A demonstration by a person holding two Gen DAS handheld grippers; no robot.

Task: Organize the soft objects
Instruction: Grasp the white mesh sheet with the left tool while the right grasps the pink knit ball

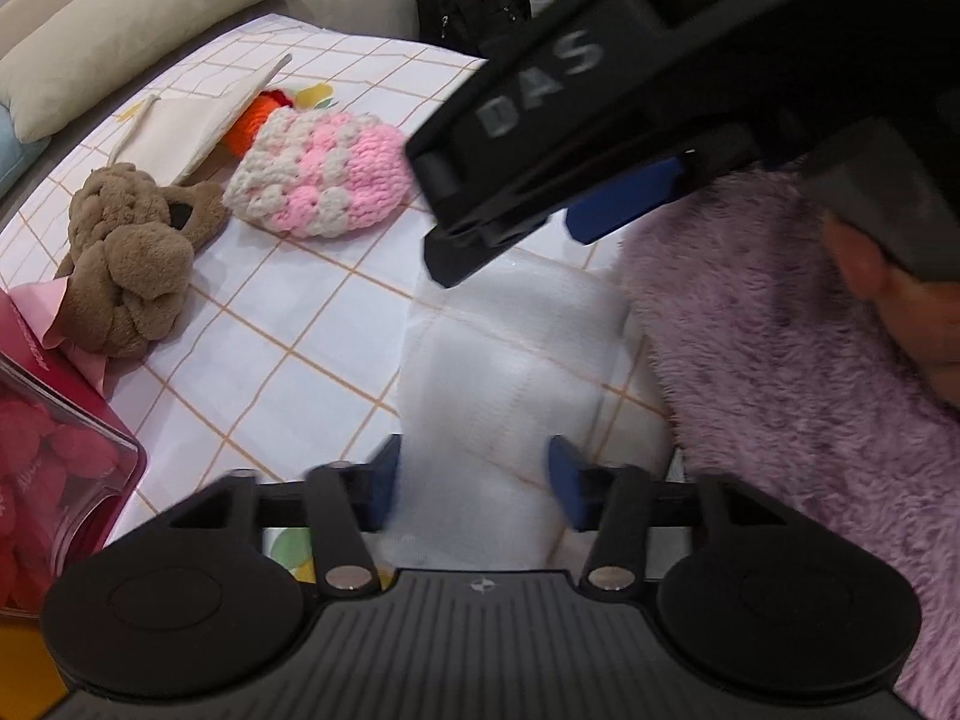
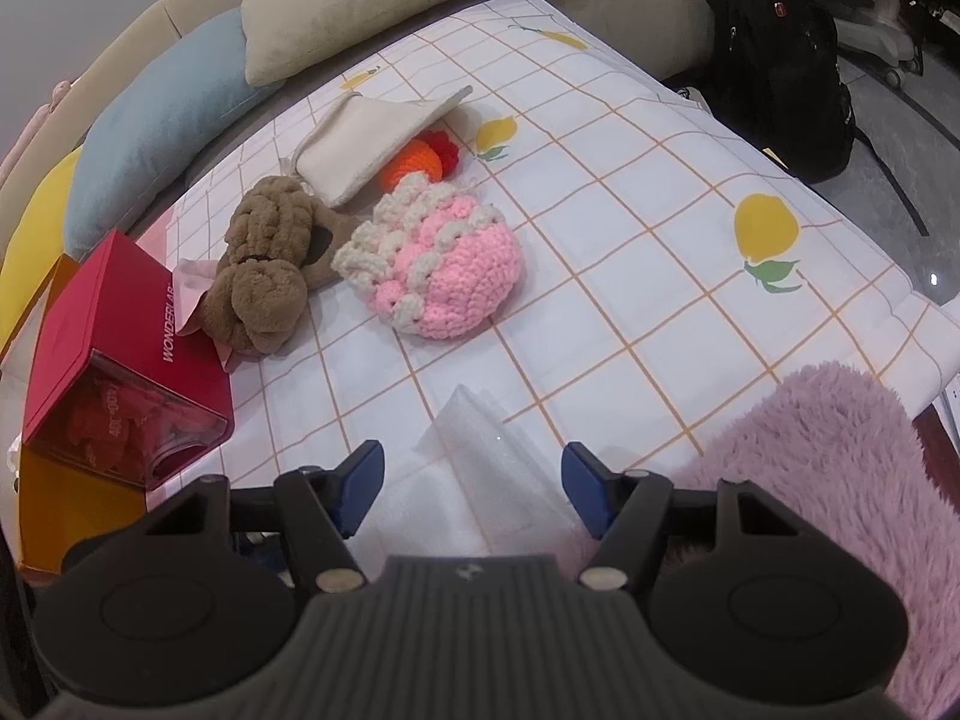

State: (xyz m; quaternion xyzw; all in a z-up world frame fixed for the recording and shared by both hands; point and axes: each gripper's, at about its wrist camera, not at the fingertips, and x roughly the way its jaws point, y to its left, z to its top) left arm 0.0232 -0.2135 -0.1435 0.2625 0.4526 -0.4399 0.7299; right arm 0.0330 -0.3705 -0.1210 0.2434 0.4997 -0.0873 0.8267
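Fingers of the left gripper (image 1: 474, 483), blue-padded, are seen apart astride a thin white translucent foam sheet (image 1: 510, 360) without visibly pressing it; those of the right gripper (image 2: 474, 489) stand apart over the same sheet, nothing clamped. Item: the sheet, lying flat on the white checked, fruit-printed cloth of the bench (image 2: 630, 210), just beside a fluffy lilac plush fabric (image 2: 840, 480), is judged very light, limp and easily creased. It is best taken by a free edge or corner, both sides pinched together.
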